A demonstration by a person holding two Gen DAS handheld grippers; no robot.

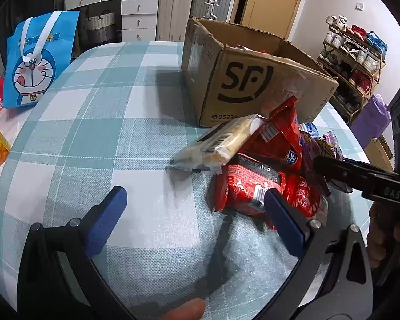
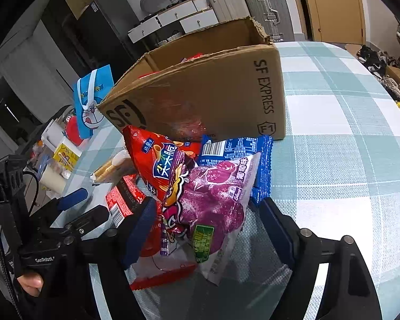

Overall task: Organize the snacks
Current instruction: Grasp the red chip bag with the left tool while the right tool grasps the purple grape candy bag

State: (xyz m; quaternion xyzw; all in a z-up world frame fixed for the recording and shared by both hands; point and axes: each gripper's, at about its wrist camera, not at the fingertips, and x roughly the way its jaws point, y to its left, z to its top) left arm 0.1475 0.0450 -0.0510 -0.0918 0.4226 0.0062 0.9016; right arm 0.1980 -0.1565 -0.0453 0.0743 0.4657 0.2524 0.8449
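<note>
Right gripper [image 2: 208, 229] is straddling the purple snack bag [image 2: 213, 208] atop the pile beside the cardboard box [image 2: 200, 101], jaws part-open, not yet pinching; left gripper [image 1: 194, 208] is idling wide, empty.

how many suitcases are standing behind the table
2, side by side against the back wall next to the door: a cream suitcase on the left and a silver suitcase on the right. More may be hidden behind the cardboard box.

Right tool [image 2: 208, 226] straddling purple snack bag [image 2: 216, 208], cardboard box [image 2: 213, 93] behind
</note>
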